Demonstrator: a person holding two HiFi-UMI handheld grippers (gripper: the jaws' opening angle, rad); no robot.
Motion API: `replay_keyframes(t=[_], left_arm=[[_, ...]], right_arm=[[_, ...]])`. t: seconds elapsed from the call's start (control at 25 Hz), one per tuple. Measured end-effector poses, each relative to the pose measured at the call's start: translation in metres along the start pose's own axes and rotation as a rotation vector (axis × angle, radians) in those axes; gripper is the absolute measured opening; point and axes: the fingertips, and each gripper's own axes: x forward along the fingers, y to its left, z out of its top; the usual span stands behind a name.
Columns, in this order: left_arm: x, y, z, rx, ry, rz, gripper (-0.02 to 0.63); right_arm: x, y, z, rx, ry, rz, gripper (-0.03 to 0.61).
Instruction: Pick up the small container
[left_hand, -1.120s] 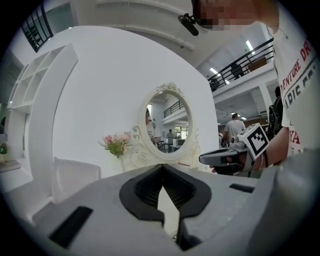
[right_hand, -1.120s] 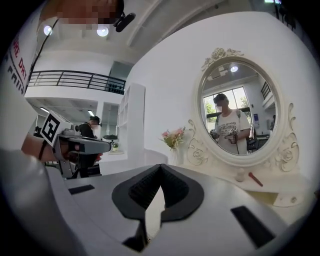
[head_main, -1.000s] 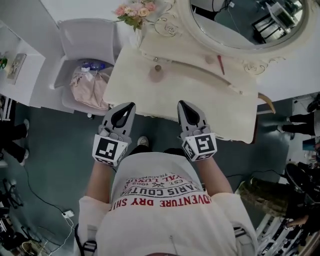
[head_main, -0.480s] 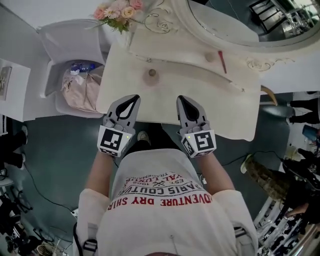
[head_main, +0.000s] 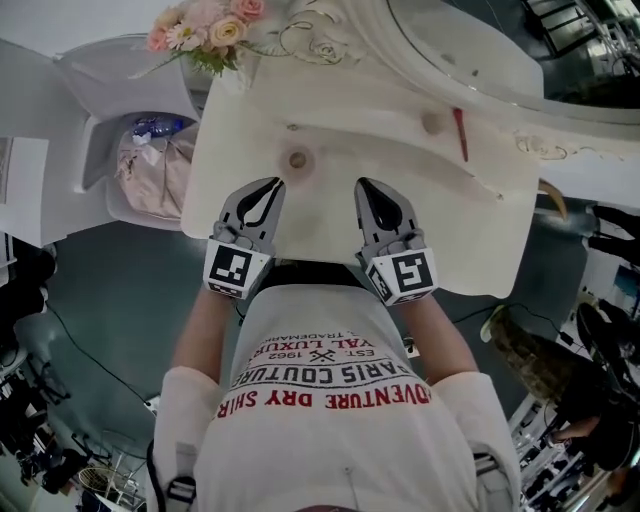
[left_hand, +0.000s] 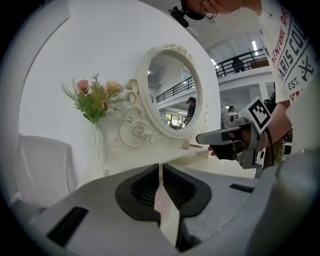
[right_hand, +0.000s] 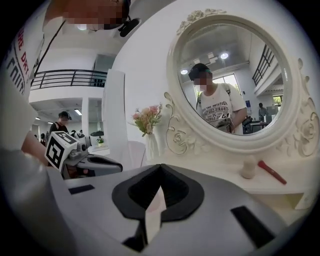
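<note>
My left gripper (head_main: 266, 192) and right gripper (head_main: 368, 190), both clenched empty, hover over the dressing table (head_main: 340, 225). A small container (head_main: 297, 159), perhaps a jar, sits just beyond the left, with flowers (head_main: 205, 30) behind it.

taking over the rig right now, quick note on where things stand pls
Left tool: shut, empty, over the near part of the table.
Right tool: shut, empty, beside the left one.
Container: on the table just ahead of the left tool, untouched.
Also there: another small pot and a red stick nearer the mirror.
Done: nothing grasped yet.
Left: open a tool, probably the left, close on the container, lift.
</note>
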Motion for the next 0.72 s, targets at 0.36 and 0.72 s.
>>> replay_keyframes(t=[0.36, 0.72], left_arm=[[0.045, 0.009, -0.041, -0.011, 0.097, -0.006, 0.178], [0.075, 0.011, -0.056, 0.005, 0.126, -0.033, 0.201]], right_arm=[[0.034, -0.021, -0.023, 0.012, 0.046, 0.053, -0.002], [0.048, -0.039, -0.037, 0.029, 0.072, 0.043, -0.002]])
